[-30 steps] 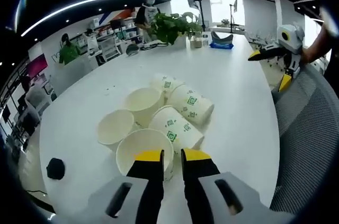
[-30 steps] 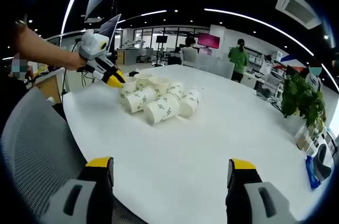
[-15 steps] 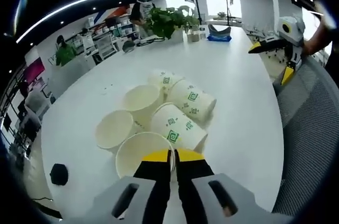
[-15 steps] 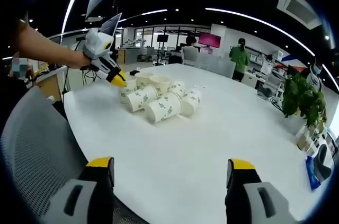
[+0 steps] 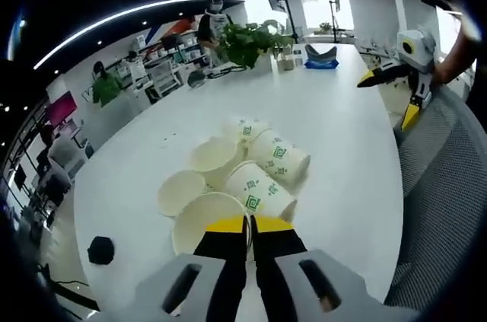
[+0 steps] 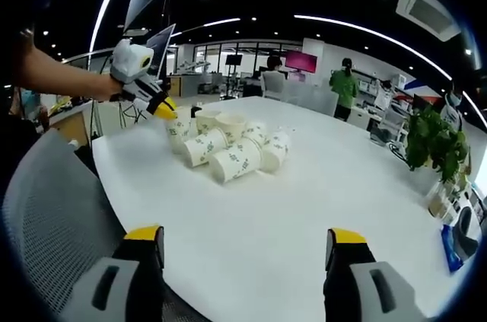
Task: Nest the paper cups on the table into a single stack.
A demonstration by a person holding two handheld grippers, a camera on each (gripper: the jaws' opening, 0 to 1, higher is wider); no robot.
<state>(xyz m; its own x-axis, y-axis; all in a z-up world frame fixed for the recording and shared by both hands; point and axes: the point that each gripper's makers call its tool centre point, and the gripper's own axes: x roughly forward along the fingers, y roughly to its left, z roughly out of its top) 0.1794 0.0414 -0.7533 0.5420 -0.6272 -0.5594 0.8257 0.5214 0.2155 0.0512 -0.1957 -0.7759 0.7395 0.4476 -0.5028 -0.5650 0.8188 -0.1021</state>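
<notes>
Left gripper view showed the left tongs [image 5: 248, 223] pressed together on the rim of the nearest paper cup [image 5: 207, 219], 1 jaw inside the mouth and 1 outside. That cup's open mouth faced up toward the camera, and in the right gripper view it [image 6: 176, 133] seemed slightly raised above the tabletop [image 6: 304, 208]. Just beyond the left tongs lay the pile of other cups [image 5: 251, 166], some upright with open mouths and some on their sides, their long axes running away to the right. The right tongs [image 6: 245, 250] were spread wide and held nothing, hovering over bare tabletop well apart from the pile. The left hand was clearly nearer, so the coming move likely depended on carrying its cup forward to an upright neighbour.
</notes>
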